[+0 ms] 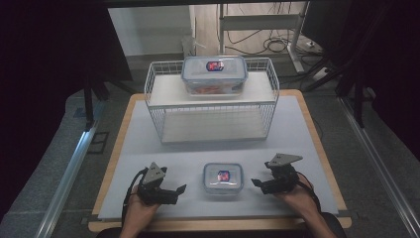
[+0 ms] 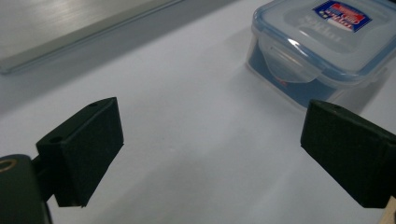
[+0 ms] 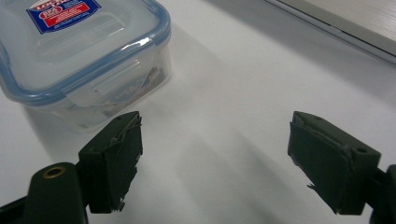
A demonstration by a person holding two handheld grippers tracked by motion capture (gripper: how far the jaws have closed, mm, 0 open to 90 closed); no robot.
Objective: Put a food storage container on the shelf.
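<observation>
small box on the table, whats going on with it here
A person holds a gripper in each hand, one on either side of the small lidded container on the grey table mat. The left gripper and right gripper both stand open, touching nothing. A larger lidded container sits on top of the white wire rack behind.

Count on the table

Two lidded plastic containers: a small container (image 1: 223, 179) on the white mat (image 1: 297, 134), a larger container (image 1: 214, 74) in one wire basket (image 1: 157, 106); two grippers, left gripper (image 1: 182, 189) and right gripper (image 1: 255, 182).
</observation>
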